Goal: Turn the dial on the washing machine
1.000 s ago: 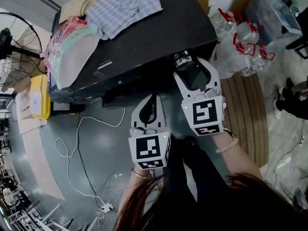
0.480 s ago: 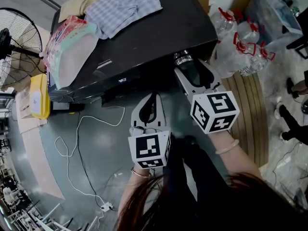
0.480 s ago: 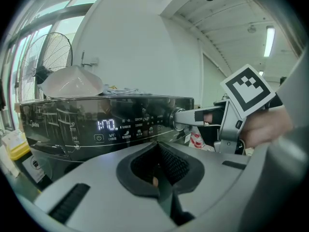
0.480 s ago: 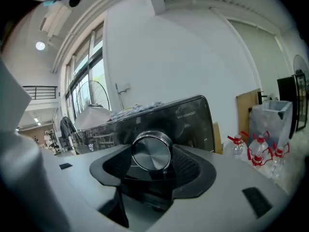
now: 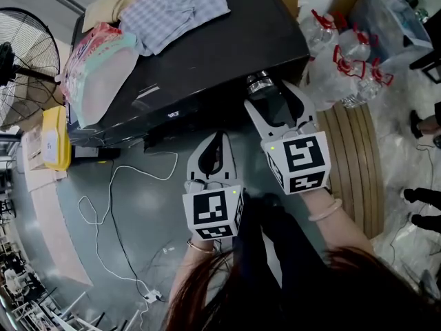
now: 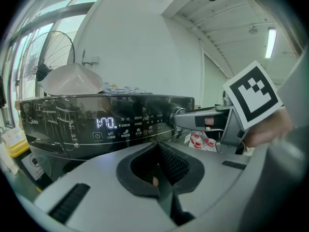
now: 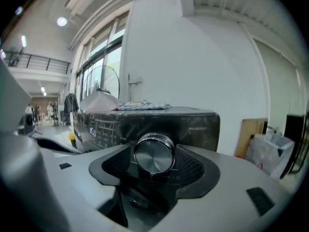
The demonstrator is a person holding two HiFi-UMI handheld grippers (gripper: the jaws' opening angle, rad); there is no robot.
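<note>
The black washing machine (image 5: pixel 207 54) has a round silver dial (image 5: pixel 260 83) at the right end of its front panel. My right gripper (image 5: pixel 272 96) reaches up to that dial, a finger on each side. In the right gripper view the dial (image 7: pixel 154 152) sits between the dark pads with slim gaps, and the jaws are opening. My left gripper (image 5: pixel 219 138) hangs lower and to the left, shut and holding nothing, its pads meeting (image 6: pixel 157 151). The left gripper view shows the lit display (image 6: pixel 105 123) and the right gripper's finger at the dial (image 6: pixel 175 115).
Folded clothes (image 5: pixel 179 5) and a pink bag (image 5: pixel 103 61) lie on the machine's lid. A fan (image 5: pixel 21 67) and a yellow container (image 5: pixel 55 140) stand at the left. Water bottles (image 5: pixel 344 61) and a slatted wooden board (image 5: pixel 358 164) are at the right. A white cable (image 5: pixel 103 212) trails on the floor.
The right gripper's marker cube has rolled one way and partly back while staying at the dial, and its jaws stand a little wider. The left gripper has not moved.
</note>
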